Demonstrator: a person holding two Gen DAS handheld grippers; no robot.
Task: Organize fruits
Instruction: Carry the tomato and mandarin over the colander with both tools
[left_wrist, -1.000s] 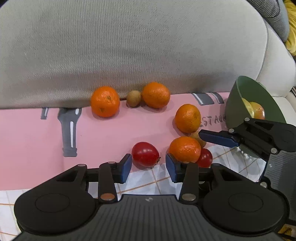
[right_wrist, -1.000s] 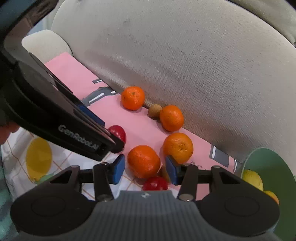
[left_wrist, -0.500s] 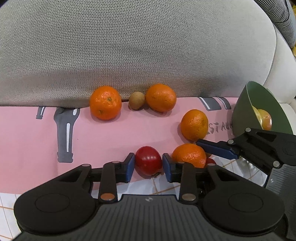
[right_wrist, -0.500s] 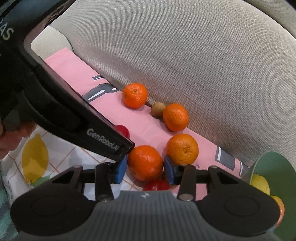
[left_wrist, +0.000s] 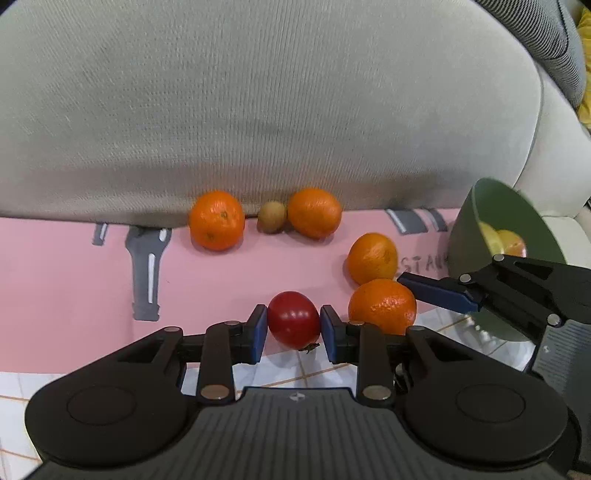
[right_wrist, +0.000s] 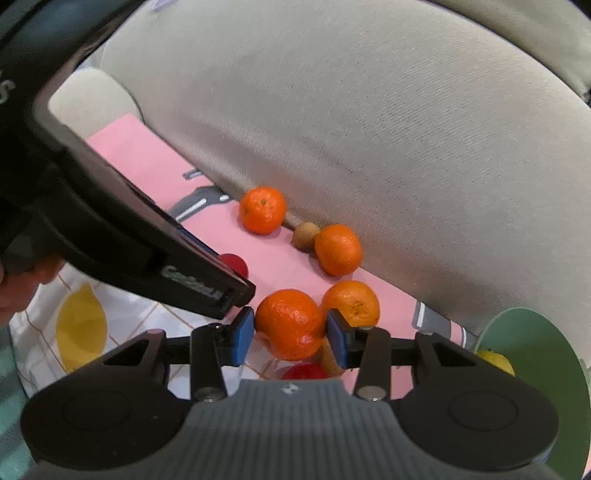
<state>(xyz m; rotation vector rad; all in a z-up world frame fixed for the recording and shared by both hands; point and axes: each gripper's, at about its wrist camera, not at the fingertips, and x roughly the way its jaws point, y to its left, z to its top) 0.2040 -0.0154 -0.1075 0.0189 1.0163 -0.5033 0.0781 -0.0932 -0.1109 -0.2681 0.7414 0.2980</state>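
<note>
My left gripper (left_wrist: 293, 334) is shut on a red tomato (left_wrist: 294, 319) that rests on the cloth. My right gripper (right_wrist: 290, 336) is shut on an orange (right_wrist: 290, 324) just right of it; that orange also shows in the left wrist view (left_wrist: 382, 305). Another orange (left_wrist: 372, 257) lies behind it. Two more oranges (left_wrist: 216, 220) (left_wrist: 314, 212) and a small brown kiwi (left_wrist: 272, 217) lie against the sofa back. A green bowl (left_wrist: 480, 218) at the right holds a yellow and an orange fruit. A second red tomato (right_wrist: 304, 371) lies under the right gripper.
The fruit lies on a pink cloth (left_wrist: 74, 277) and a white checked cloth with a lemon print (right_wrist: 81, 328) on a sofa seat. The grey sofa back (left_wrist: 258, 110) rises right behind. The left gripper's body (right_wrist: 110, 221) fills the left of the right wrist view.
Both grippers moved forward and closed: the left onto the red tomato, the right onto the near orange.
</note>
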